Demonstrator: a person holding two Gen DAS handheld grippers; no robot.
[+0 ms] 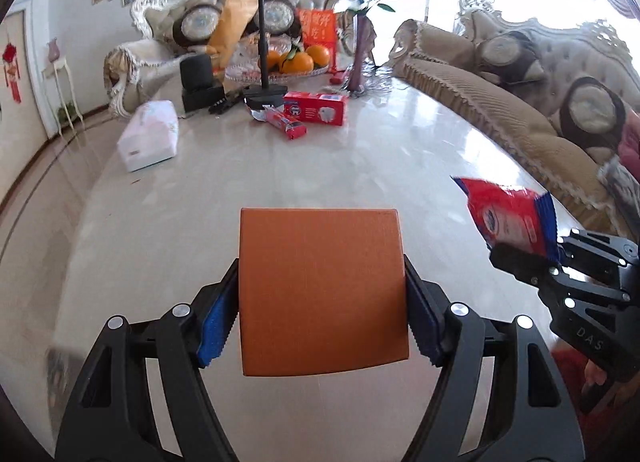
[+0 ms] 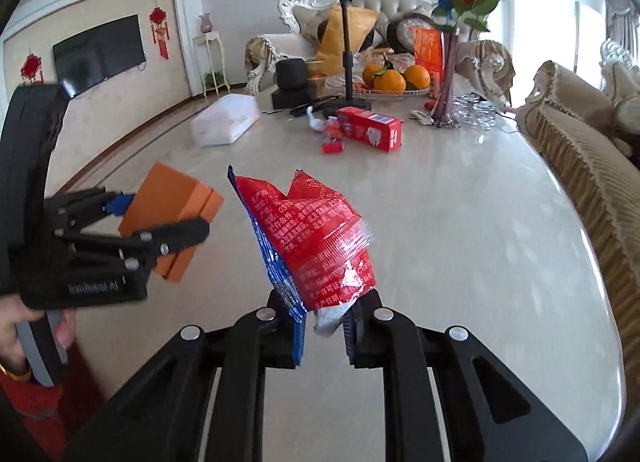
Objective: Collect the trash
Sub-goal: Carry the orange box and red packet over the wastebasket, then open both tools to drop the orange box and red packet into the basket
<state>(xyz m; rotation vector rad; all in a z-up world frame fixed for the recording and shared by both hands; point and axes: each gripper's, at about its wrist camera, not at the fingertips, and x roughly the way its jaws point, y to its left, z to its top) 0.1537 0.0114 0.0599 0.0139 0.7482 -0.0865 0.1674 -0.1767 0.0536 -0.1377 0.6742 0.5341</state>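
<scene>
Fingers of the left gripper [image 1: 320,310] clamp an orange box [image 1: 322,290] by its two side faces, above the bench [image 1: 400,149]; it looks stiff and light, so flat sides suit. Rightward, the right gripper [image 2: 325,332] pinches a red wrapper [image 2: 316,234] at its bottom edge: thin, crinkly, probably slippery. Far ahead of both lie a red carton [image 1: 316,106] and another wrapper [image 1: 285,122].

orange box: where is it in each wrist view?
Left wrist: orange box at bottom centre, clamped between the left gripper fingers.
Right wrist: orange box at mid-left, held in the left gripper, seen from the side.
Shared landmark: red carton on the far table.
</scene>
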